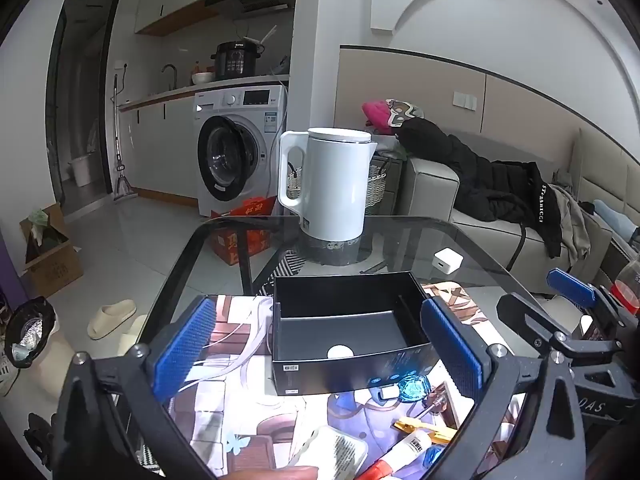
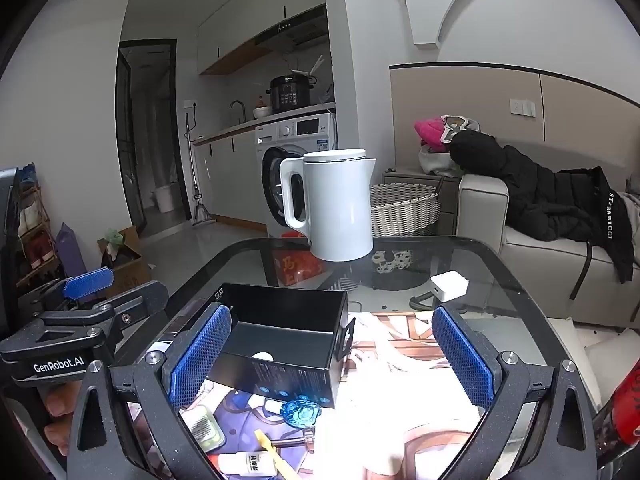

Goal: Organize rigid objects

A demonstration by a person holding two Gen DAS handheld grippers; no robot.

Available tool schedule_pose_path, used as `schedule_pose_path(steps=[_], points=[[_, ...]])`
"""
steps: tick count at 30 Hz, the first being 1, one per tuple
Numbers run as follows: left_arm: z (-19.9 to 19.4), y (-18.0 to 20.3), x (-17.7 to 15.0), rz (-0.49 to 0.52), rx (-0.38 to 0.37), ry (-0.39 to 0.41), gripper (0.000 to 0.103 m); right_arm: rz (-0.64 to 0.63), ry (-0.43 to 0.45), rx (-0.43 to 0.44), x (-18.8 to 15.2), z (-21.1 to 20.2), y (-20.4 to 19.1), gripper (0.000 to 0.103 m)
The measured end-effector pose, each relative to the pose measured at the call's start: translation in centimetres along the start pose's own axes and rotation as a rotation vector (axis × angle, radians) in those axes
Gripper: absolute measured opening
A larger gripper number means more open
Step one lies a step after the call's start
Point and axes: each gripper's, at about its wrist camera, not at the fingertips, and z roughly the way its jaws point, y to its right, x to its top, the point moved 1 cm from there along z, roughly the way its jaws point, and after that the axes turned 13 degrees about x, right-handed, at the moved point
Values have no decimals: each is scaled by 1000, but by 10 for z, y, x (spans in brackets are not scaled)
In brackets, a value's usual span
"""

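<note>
Both grippers hover over a glass table [image 1: 400, 236], each with its blue-padded jaws spread wide and holding nothing. Just beneath the left gripper [image 1: 320, 352] and the right gripper [image 2: 332, 360] lie small items: a blue glass ornament [image 2: 301, 414], a yellow clip [image 1: 424, 429] and a white tube [image 2: 250, 463]. Ahead sits an open black box [image 1: 352, 336]. Farther off stands a white kettle [image 1: 334, 184].

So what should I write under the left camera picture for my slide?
Open left gripper hovers over a black box on the glass table, white kettle behind.
</note>
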Motion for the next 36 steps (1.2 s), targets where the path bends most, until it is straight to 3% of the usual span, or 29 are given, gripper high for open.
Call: schedule_pose_path(steps=[36], points=[[-16,-11,3,-5,-10,30,103,-19,4,-4,5,-4,-14,103]])
